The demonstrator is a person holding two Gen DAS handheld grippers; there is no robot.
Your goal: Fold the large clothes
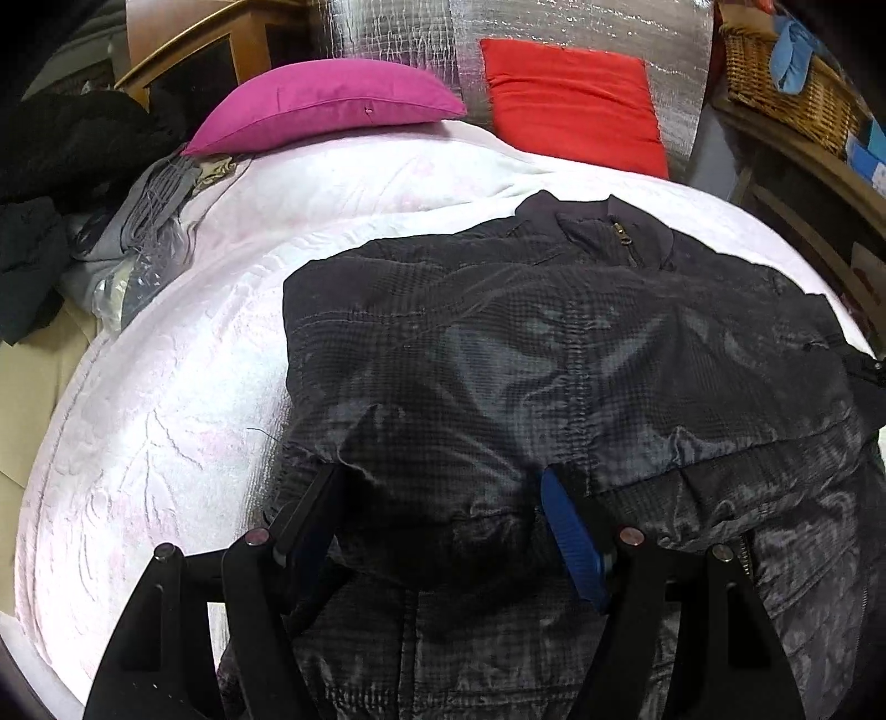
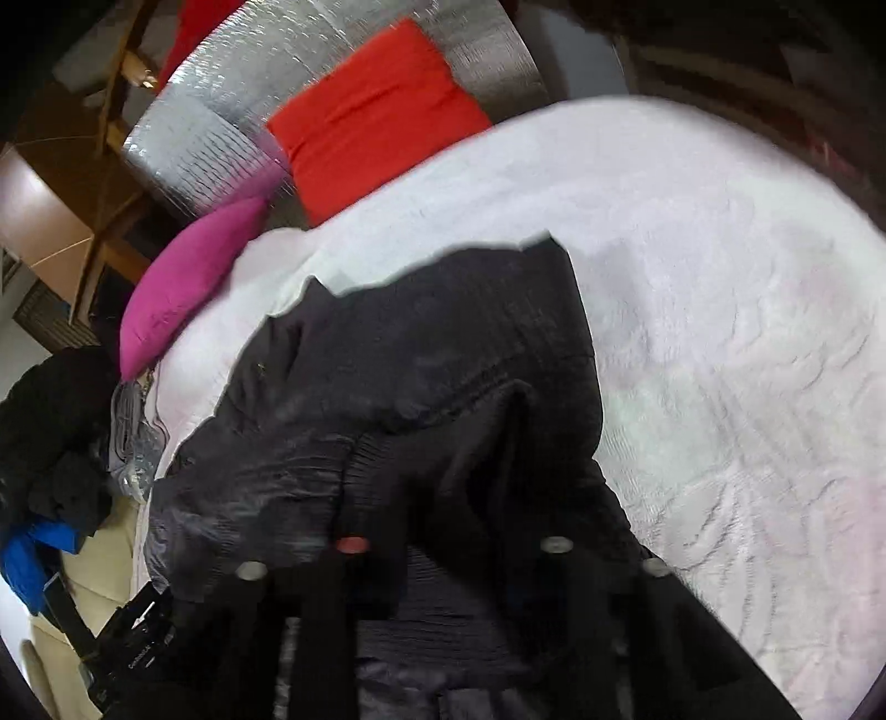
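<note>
A dark checked jacket (image 1: 554, 343) lies face up on the white bedspread (image 1: 194, 360), its zip collar (image 1: 620, 232) at the far end. My left gripper (image 1: 443, 493) stands open over the jacket's near part. One black finger and one blue-padded finger (image 1: 570, 526) rest wide apart on the fabric. In the blurred right wrist view the jacket (image 2: 415, 343) is bunched, with a sleeve and its ribbed cuff (image 2: 437, 603) running into my right gripper (image 2: 443, 498). That gripper looks shut on the sleeve, and dark cloth hides its fingertips.
A pink pillow (image 1: 326, 105) and a red cushion (image 1: 576, 99) lean on a silver foil sheet (image 1: 415, 44) at the bed's far end. Dark clothes (image 1: 55, 166) and a plastic-wrapped grey bundle (image 1: 138, 238) lie at the left. A wicker basket (image 1: 786, 83) stands on shelving at the right.
</note>
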